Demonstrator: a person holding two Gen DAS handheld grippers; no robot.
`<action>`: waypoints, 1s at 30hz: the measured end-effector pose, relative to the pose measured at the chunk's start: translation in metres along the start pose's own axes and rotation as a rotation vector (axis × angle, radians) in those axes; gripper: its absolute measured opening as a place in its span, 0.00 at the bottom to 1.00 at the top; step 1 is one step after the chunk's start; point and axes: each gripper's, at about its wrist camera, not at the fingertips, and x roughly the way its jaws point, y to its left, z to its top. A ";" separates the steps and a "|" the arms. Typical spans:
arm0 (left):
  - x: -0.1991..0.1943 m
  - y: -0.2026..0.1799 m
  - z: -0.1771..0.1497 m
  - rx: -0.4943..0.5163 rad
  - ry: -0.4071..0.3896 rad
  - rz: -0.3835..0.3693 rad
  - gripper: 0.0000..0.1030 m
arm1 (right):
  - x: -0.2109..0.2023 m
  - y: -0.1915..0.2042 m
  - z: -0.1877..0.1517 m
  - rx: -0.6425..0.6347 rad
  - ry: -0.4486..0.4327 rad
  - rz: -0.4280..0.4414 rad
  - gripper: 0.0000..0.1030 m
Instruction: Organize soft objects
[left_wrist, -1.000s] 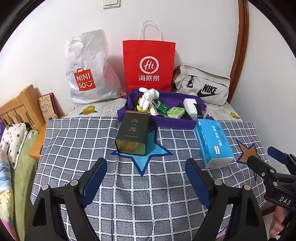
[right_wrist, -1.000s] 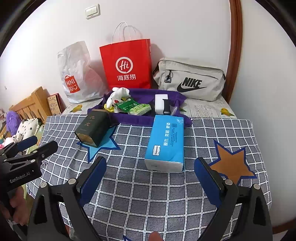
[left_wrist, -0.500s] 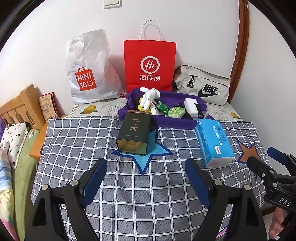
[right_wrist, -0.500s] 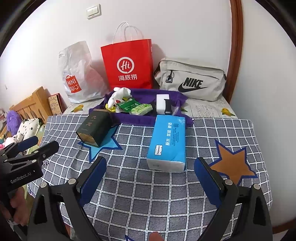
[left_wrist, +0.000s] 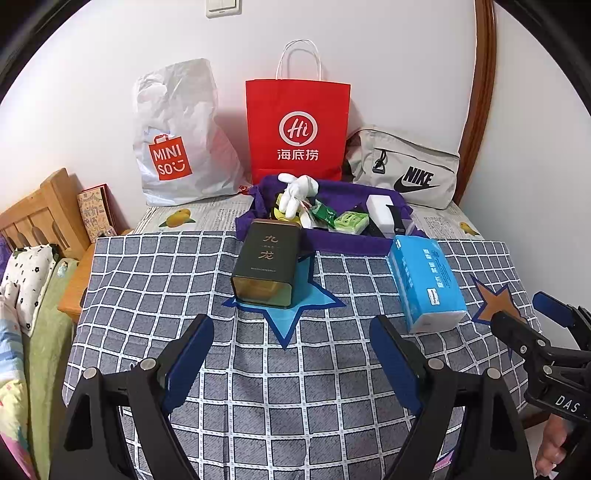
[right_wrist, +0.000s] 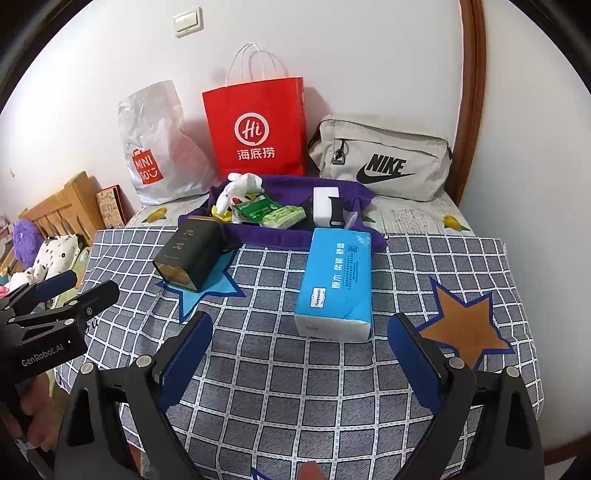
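Two soft things wait ahead of the fingers. One is the blue tissue pack (right_wrist: 334, 286), lying flat just past the right gripper (right_wrist: 299, 354), between the lines of its two fingers. The other is the white plush toy (left_wrist: 297, 192), farther off in the purple cloth bin (left_wrist: 354, 245), past the left gripper (left_wrist: 291, 354). It sits there with small green packets (right_wrist: 269, 213) and a white box with a black strap (right_wrist: 327, 206).

Both grippers have their blue fingers spread wide apart, with nothing between them. They hang above the checked cloth (right_wrist: 295, 387) and touch nothing. I think they are held wide so they can go around the fat tissue pack, which will squash if pinched hard.

A dark tea tin (left_wrist: 266, 267) lies on its side on a blue star, just ahead of the left fingers. It is hard, so it is likely not part of the job.

The checked cloth covers the bench (left_wrist: 79, 275). Past the bin, against the white wall, stand a red paper bag (left_wrist: 297, 127), a white plastic shopping bag (left_wrist: 177, 136) and a grey Nike bag (left_wrist: 406, 168). Off to the left of the fingers are a wooden headboard (left_wrist: 33, 218) and a spotted pillow (left_wrist: 29, 280).
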 end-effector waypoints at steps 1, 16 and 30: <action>0.000 0.000 0.000 0.000 0.000 -0.001 0.83 | 0.000 0.000 0.000 0.000 0.000 0.000 0.92; 0.000 0.000 -0.001 -0.003 -0.001 -0.001 0.83 | -0.002 0.002 0.001 0.000 -0.001 0.001 0.92; -0.001 0.001 -0.002 -0.004 -0.002 -0.001 0.83 | -0.003 0.003 0.000 -0.007 0.001 0.002 0.92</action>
